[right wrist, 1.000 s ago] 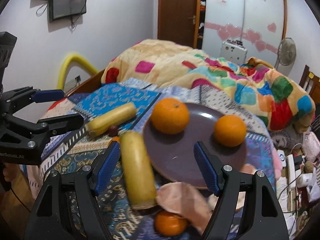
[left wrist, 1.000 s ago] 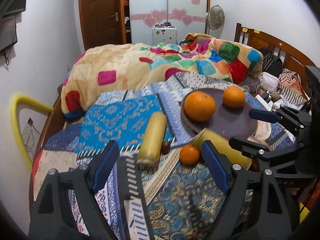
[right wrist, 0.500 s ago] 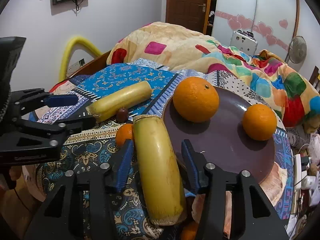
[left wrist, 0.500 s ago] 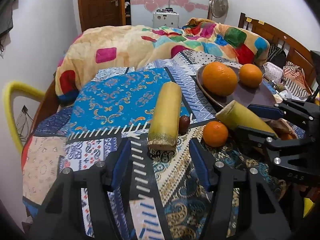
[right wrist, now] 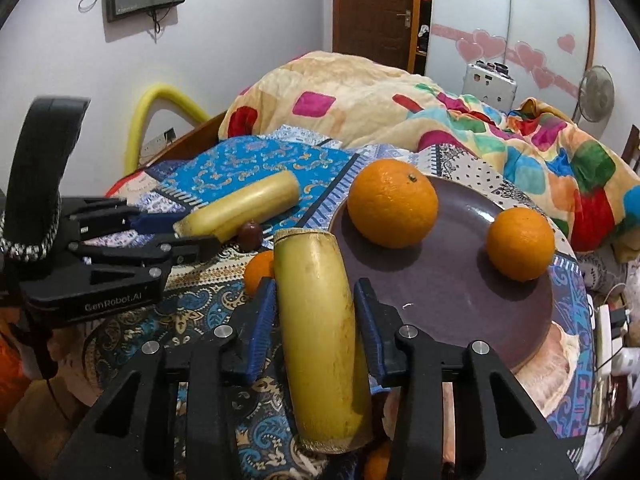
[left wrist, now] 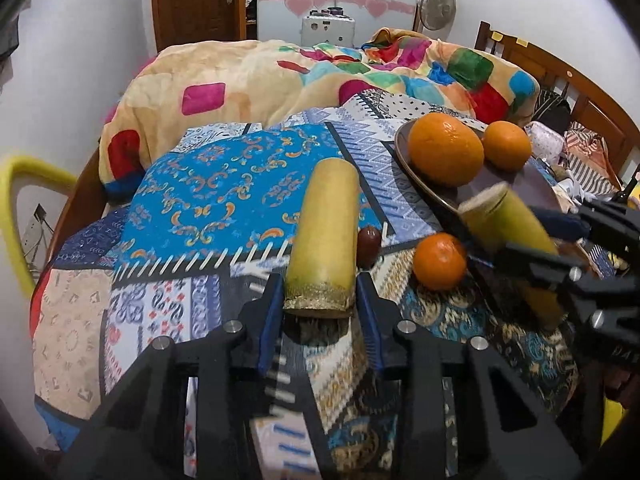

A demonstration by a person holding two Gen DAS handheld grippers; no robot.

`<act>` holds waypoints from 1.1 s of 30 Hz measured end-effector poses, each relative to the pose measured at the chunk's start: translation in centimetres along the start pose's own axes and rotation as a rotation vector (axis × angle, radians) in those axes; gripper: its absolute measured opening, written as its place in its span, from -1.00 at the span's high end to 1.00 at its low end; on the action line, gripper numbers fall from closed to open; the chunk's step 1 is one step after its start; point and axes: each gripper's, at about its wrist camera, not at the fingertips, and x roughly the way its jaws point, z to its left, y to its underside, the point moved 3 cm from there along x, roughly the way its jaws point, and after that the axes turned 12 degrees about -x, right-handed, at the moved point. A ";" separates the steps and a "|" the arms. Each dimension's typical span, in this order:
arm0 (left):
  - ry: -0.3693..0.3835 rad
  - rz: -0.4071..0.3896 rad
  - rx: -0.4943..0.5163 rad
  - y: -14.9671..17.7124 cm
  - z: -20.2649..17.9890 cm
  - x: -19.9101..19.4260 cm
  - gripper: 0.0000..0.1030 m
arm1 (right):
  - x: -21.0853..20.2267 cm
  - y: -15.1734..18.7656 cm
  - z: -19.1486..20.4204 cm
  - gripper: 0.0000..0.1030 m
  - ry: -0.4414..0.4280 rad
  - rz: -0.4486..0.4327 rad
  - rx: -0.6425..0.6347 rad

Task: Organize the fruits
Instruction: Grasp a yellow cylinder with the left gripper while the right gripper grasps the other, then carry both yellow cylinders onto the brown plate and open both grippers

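Note:
Two yellow sugarcane pieces lie on the patterned bedspread. My left gripper (left wrist: 319, 312) is shut on the near end of the left piece (left wrist: 326, 236), which also shows in the right wrist view (right wrist: 244, 206). My right gripper (right wrist: 315, 320) is shut on the right piece (right wrist: 320, 316), beside the dark brown plate (right wrist: 452, 300). The plate holds a large orange (right wrist: 392, 204) and a smaller orange (right wrist: 520, 243). A small orange (left wrist: 439, 261) and a dark red date (left wrist: 368, 242) lie between the two pieces.
A colourful blanket (left wrist: 280, 76) is heaped at the back of the bed. The wooden headboard (left wrist: 568, 88) and clutter stand on the right. A yellow tube (left wrist: 12, 208) leans on the left wall. A second small orange (right wrist: 378, 464) lies under my right gripper.
Both grippers have moved forward and closed, each around the sugarcane piece in front of it.

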 end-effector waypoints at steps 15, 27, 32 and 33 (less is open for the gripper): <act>-0.033 0.020 0.006 7.0 0.1 -6.7 0.30 | -6.0 1.2 0.0 0.36 -0.004 -0.098 0.069; -0.031 0.062 0.022 5.9 -0.8 -6.0 0.18 | -6.2 1.9 -0.3 0.36 -0.003 -0.123 0.077; -0.029 0.081 0.030 4.1 -1.0 -4.1 0.18 | -6.0 2.0 -0.8 0.36 -0.015 -0.136 0.088; -0.029 0.087 0.028 3.9 -1.0 -3.7 0.18 | -5.9 1.9 -0.9 0.36 -0.017 -0.139 0.091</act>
